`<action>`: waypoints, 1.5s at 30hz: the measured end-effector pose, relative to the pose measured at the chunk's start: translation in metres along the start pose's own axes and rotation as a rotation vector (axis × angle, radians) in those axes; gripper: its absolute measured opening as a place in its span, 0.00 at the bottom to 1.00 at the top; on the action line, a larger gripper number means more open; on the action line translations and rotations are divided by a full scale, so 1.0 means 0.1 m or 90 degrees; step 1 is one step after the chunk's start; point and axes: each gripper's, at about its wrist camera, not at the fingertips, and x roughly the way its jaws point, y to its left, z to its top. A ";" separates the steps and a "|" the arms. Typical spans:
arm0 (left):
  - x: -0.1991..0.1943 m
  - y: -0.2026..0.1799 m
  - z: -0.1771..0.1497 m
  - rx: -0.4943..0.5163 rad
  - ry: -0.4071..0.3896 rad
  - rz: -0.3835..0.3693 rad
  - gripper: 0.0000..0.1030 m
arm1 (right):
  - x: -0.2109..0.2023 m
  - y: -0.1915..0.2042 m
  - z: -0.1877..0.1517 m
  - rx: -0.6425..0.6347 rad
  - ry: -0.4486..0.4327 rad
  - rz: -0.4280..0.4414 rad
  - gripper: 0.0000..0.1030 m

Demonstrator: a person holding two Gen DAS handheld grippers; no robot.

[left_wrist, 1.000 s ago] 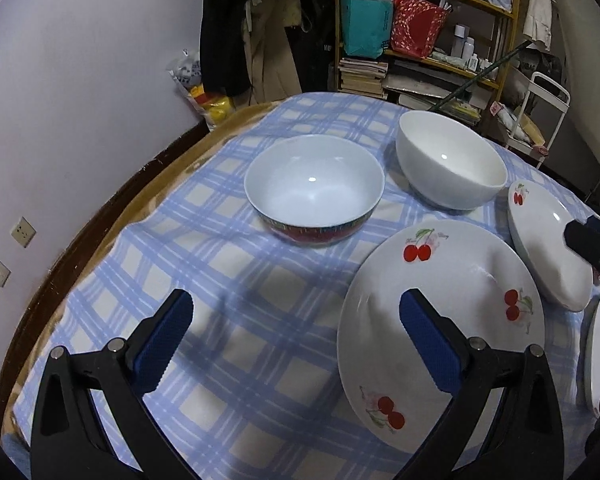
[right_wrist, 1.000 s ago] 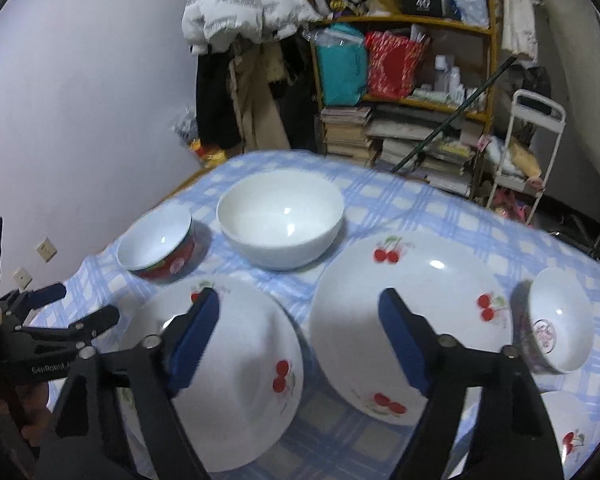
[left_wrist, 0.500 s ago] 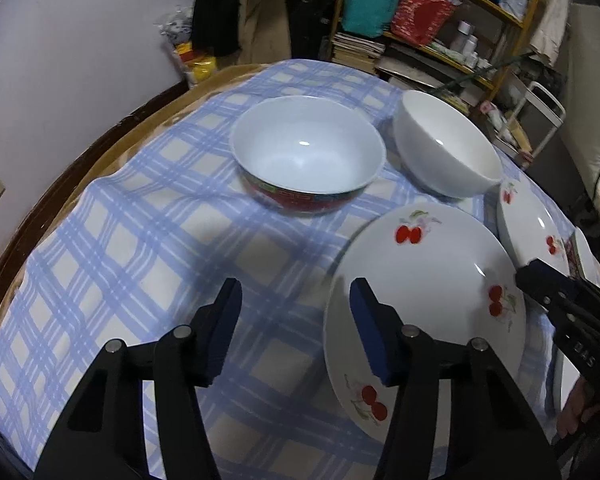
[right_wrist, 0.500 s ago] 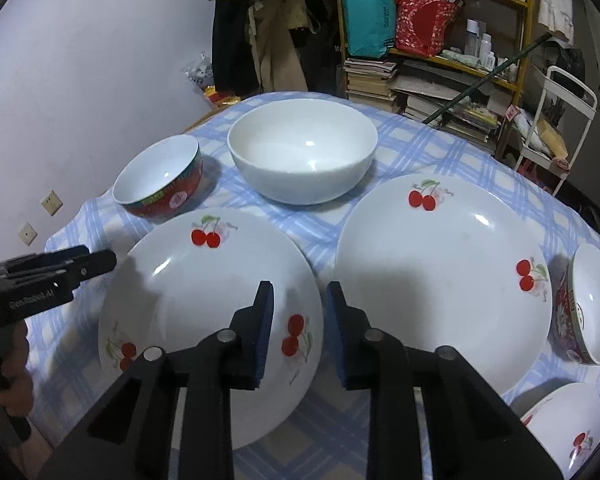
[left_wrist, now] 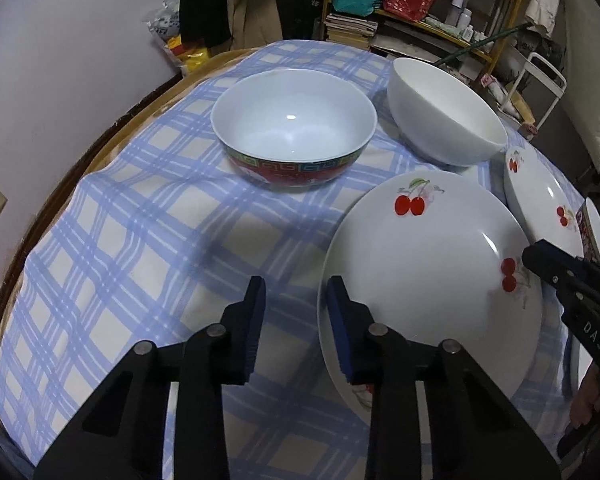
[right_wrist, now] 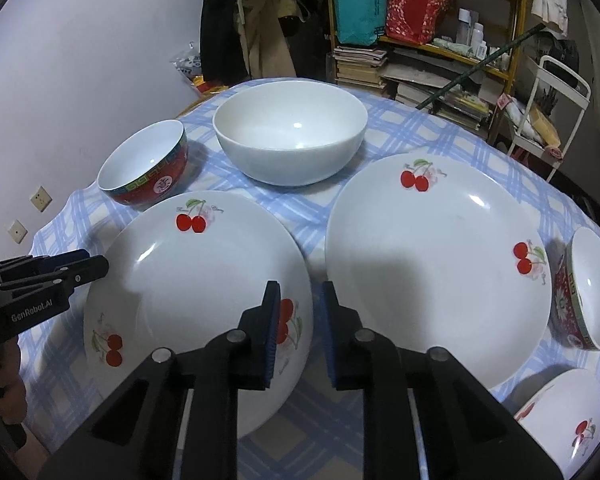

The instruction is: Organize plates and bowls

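Blue-padded jaws of the left gripper (left_wrist: 296, 320) are closing astride the near-left rim of a white round ceramic plate with red cherry prints (left_wrist: 432, 276), the rim standing between the pads though neither visibly presses on it yet; the right gripper (right_wrist: 300, 320) likewise is closing, one pad over that same plate's right edge and the other beyond it, so the rim sits in the gap, not yet clenched; just to the right lies a second cherry-printed white plate (right_wrist: 432, 264), close beside the first but apart from it; a small red-patterned bowl with a white inside (right_wrist: 588, 292) rests tilted at that plate's right side; all sit on a blue-and-white checked tablecloth (left_wrist: 140, 248); farther back stand a red-banded white bowl (left_wrist: 294, 128) on the left and a plain white deep bowl (right_wrist: 290, 132) beside it, both upright; beyond the table a yellow-framed cluttered shelf (right_wrist: 428, 28) lines the wall.
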 end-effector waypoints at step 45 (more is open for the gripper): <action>-0.44 -0.67 -0.71 0.117 0.047 -0.029 0.11 | -0.49 -0.40 -0.76 0.137 0.110 0.025 0.10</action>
